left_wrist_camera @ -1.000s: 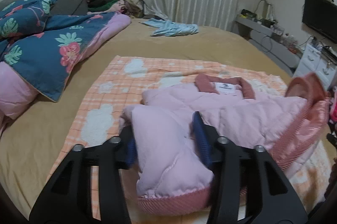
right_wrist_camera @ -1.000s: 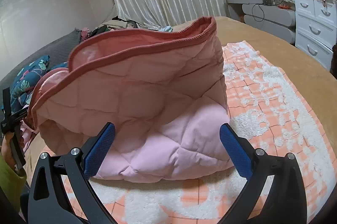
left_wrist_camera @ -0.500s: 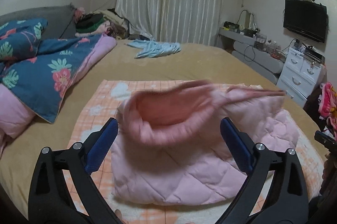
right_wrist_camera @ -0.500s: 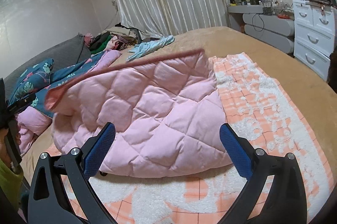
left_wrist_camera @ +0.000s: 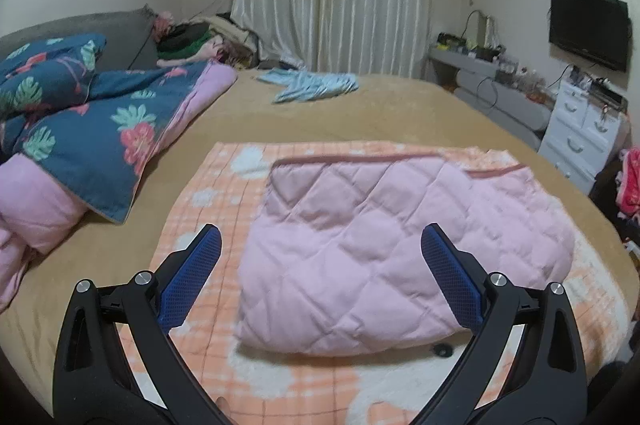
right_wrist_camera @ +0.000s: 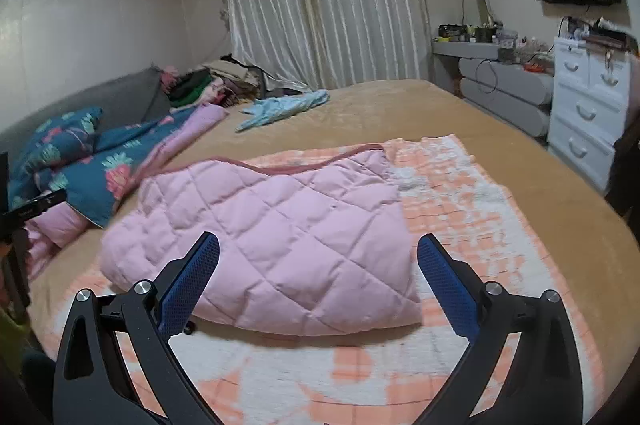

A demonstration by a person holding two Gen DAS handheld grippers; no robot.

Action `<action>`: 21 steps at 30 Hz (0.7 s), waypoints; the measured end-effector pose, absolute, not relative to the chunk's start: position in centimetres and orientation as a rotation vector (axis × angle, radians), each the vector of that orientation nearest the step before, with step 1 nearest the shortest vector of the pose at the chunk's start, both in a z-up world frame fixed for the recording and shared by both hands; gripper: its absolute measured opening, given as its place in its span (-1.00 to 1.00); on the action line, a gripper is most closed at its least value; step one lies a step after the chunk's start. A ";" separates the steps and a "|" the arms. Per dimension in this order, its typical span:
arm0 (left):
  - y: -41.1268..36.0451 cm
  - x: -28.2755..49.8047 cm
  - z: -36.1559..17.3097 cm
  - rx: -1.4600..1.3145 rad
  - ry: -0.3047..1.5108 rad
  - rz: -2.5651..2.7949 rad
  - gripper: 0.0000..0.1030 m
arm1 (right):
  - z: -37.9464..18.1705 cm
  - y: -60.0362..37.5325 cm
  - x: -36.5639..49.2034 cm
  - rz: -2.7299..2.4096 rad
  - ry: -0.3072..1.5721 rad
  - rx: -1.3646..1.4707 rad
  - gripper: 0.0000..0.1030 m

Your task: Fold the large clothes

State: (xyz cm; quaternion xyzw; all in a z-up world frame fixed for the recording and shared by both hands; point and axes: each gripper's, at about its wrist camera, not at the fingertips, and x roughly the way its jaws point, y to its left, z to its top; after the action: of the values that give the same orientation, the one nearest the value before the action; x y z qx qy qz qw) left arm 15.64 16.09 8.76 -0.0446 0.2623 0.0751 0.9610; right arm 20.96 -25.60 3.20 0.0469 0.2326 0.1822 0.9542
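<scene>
We find the pink quilted jacket [left_wrist_camera: 384, 245] lying folded into a thick bundle on the orange-checked blanket [left_wrist_camera: 224, 181], which is spread over the tan bed [left_wrist_camera: 400, 105]. Its darker ribbed trim [left_wrist_camera: 352, 158] runs along the far edge. We judge the garment soft, padded and light, likely to spring open where layers are stacked, and somewhat slick on its outer face. The trim edge or a corner of the bundle offers the firmest hold. The left tool [left_wrist_camera: 320, 265] stands wide apart, gripping nothing, just short of the near edge. The right tool [right_wrist_camera: 318, 269] is likewise spread and empty, above the near fold. A floral duvet [left_wrist_camera: 80, 129] lies well apart at the left; a blue garment [left_wrist_camera: 312, 85] sits farther up the bed.
</scene>
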 end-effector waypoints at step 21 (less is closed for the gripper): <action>19.8 18.8 1.4 -0.152 0.696 0.205 0.82 | -2.3 -24.5 26.2 0.295 0.608 0.004 0.92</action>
State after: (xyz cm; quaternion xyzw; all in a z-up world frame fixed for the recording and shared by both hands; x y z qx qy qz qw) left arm 18.84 19.76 1.36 -0.0741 0.3401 0.1002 0.9321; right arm 26.16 -24.54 -2.34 0.0018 0.2984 0.1447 0.9434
